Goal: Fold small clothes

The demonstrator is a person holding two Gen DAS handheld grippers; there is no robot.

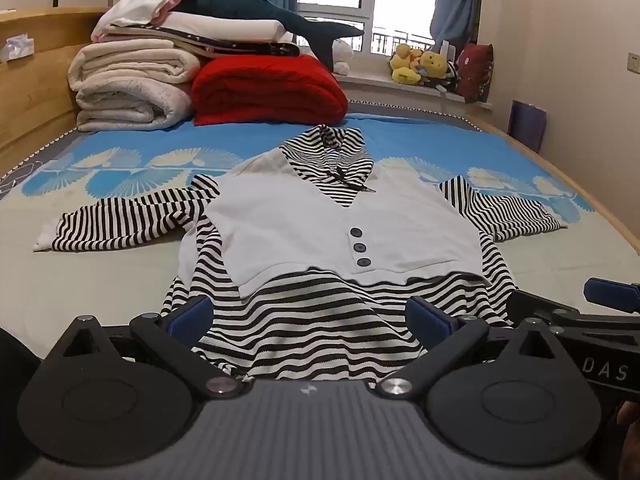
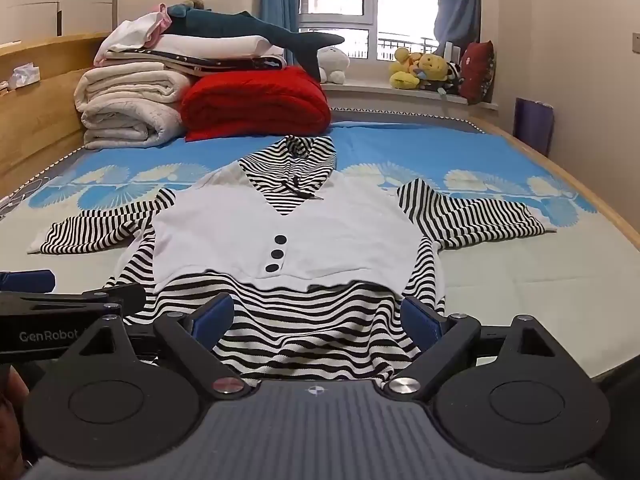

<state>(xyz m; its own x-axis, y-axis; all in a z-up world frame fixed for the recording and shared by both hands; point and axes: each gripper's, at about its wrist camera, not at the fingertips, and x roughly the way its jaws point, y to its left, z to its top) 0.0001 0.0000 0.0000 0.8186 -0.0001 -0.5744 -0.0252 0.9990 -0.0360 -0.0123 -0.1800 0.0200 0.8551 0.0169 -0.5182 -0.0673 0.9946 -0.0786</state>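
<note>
Two views. Left wrist view: striped dress with white vest front lies flat on bed, sleeves spread. Left gripper fingers wide apart, low over dress hem. Red quilt beyond.

Right wrist view: right gripper fingers wide, straddling striped hem; left gripper just beside.

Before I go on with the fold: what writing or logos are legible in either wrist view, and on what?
"GenRobot": on the side of the left gripper, seen from the right wrist view.
"DAS": on the side of the right gripper, seen from the left wrist view; cut off at the picture's edge.
Striped dress: no readable text.
</note>
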